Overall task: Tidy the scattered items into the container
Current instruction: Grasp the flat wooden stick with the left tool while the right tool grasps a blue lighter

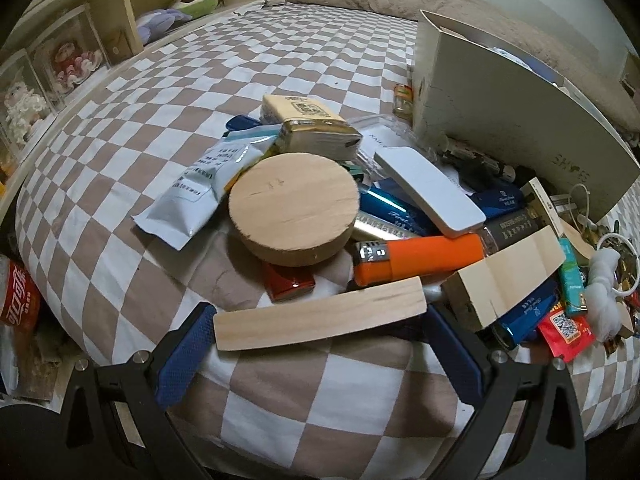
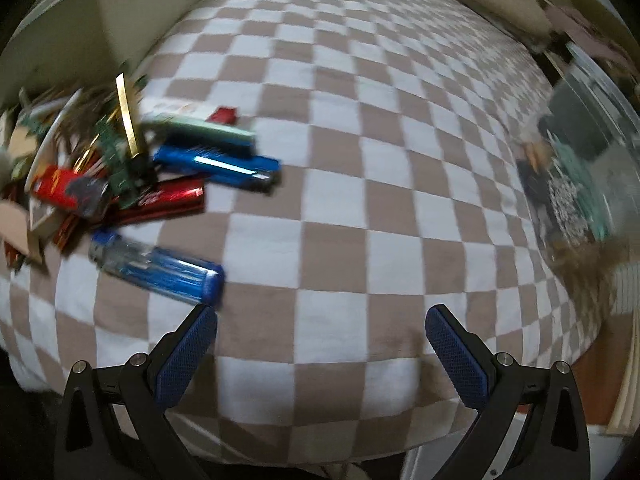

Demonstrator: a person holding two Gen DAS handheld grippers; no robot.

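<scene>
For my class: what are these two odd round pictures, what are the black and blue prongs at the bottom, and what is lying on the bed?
Each picture comes from a small wide-angle camera fixed on a hand-held gripper, one per hand, looking forward along its two blue-padded fingers.

In the left-hand picture the left gripper is open, and a flat wooden strip lies between its fingers; I cannot tell whether it is gripped. Behind it, on the checked bedcover, is a pile: a round wooden disc, an orange lighter, a white box and packets. The cardboard box behind is the container.

The right-hand picture is blurred. The right gripper is open and empty. A blue lighter lies nearest, at the pile's edge.
</scene>
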